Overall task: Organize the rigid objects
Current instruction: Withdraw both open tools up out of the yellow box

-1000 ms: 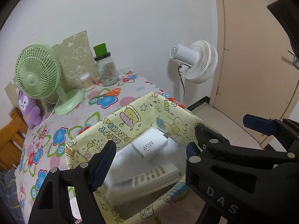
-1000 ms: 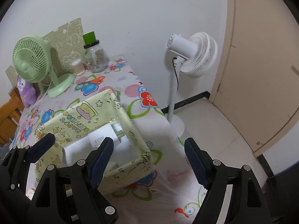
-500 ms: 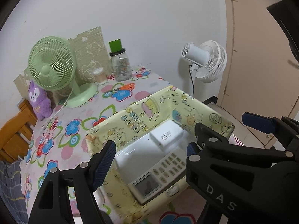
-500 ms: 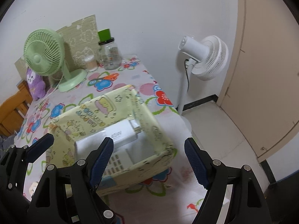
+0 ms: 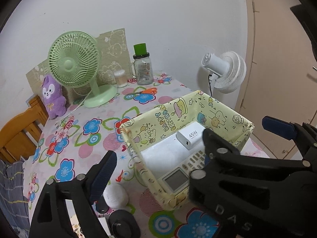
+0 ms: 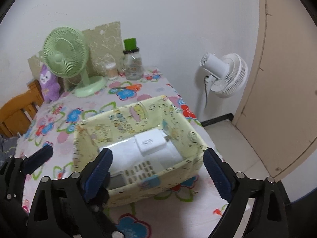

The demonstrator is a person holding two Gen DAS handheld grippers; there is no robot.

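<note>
I see a pale yellow cartoon-printed box [image 5: 221,117], a white charger [image 5: 190,135], a mint-green fan [image 5: 74,62], a purple plush [image 5: 53,97] and a flower-patterned tablecloth [image 5: 79,138].

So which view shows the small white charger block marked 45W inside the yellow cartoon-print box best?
The left wrist view: the small white charger block is sharp there, its 45W print readable, lying on a white flat item in the yellow cartoon-print box. In the right wrist view the charger is fully visible but motion-blurred, its print hardly legible.
</note>
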